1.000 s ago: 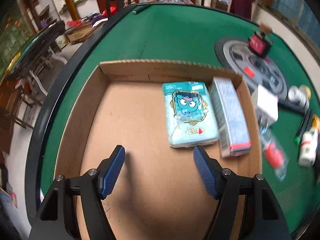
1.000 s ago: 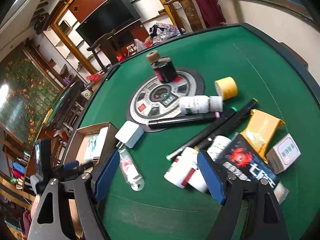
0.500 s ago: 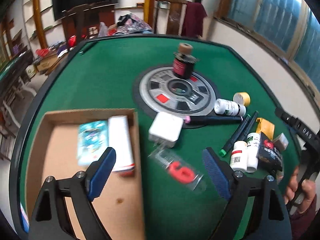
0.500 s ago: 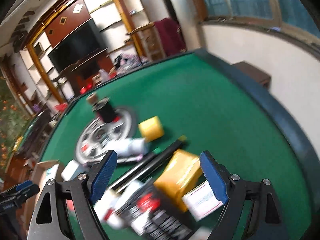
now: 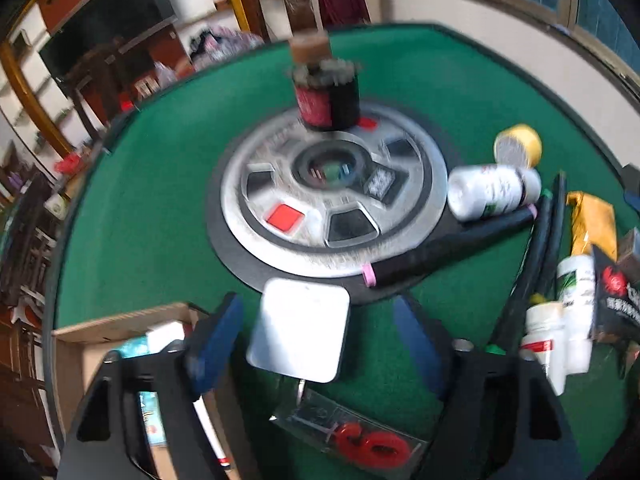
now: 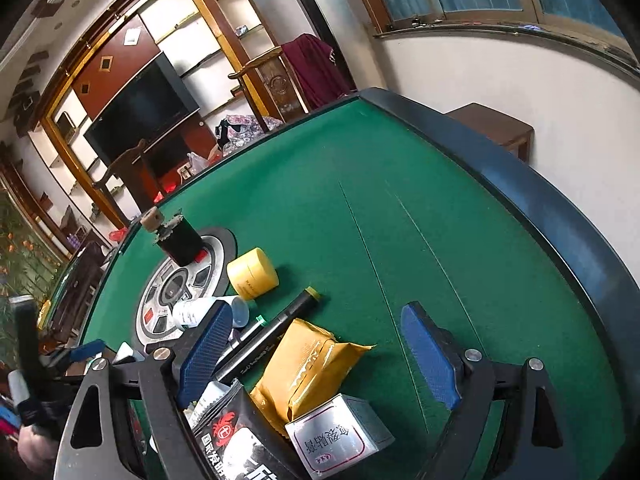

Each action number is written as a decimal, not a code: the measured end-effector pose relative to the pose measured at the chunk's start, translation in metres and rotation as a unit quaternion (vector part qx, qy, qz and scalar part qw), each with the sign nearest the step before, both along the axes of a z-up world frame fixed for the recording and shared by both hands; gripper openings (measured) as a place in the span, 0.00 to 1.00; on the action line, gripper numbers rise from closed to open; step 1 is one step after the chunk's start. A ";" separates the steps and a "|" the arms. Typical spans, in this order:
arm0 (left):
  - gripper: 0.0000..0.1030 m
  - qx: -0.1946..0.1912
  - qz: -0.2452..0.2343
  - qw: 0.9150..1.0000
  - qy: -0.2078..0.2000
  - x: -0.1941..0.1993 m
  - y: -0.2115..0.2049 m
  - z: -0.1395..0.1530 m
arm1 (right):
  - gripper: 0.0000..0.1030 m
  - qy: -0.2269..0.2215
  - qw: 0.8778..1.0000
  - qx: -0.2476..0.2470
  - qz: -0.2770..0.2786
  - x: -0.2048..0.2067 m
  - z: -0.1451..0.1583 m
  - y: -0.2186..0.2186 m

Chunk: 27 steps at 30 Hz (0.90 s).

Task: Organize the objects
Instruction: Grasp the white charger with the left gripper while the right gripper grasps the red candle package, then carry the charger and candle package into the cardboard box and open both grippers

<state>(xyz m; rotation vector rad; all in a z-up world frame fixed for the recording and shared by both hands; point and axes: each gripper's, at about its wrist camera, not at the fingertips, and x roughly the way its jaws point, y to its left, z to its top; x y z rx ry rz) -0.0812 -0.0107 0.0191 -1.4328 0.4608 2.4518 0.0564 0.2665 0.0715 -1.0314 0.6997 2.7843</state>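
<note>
Left gripper (image 5: 320,338): fingers apart, just been closing, not pressing; one white charger (image 5: 300,334) between them on the felt, beside the box (image 5: 120,322).
Right gripper (image 6: 316,354): fingers apart, just been opening, nothing clamped; one yellow pouch (image 6: 308,372) and one silver carton (image 6: 340,436) below the gap.
In the box: two packs, partly hidden.
On the green table (image 6: 360,200): one round dial panel (image 5: 332,196); one dark jar (image 5: 326,96) on it; one yellow tub (image 6: 252,274); three white bottles, labels blurred; one black tube (image 5: 448,246) with pink ends; two dark pens (image 5: 540,248); one clear pack (image 5: 352,436) with a red part; one black bag (image 6: 236,440) with a red crab mark and white Chinese print.
Carton label: red Chinese characters, seen inverted.
</note>
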 end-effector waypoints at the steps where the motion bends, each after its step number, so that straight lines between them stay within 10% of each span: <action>1: 0.59 -0.016 0.000 1.000 -0.012 -0.002 0.001 -0.008 | 0.89 -0.002 1.000 -0.002 0.002 0.000 0.000 0.000; 3: 0.45 0.001 -0.002 1.000 -0.011 -0.002 -0.001 -0.007 | 0.89 -0.008 1.000 -0.008 0.008 -0.002 -0.003 -0.002; 16: 0.44 0.092 0.020 0.994 0.050 0.045 -0.017 0.044 | 0.89 -0.022 0.999 0.034 0.027 -0.008 -0.009 -0.022; 23: 0.44 0.174 0.075 0.977 0.095 0.116 -0.078 0.089 | 0.89 -0.001 0.996 0.068 0.051 0.001 0.002 -0.048; 27: 0.44 0.225 0.120 0.961 0.104 0.148 -0.125 0.087 | 0.90 -0.007 0.985 0.003 0.171 0.002 0.027 -0.103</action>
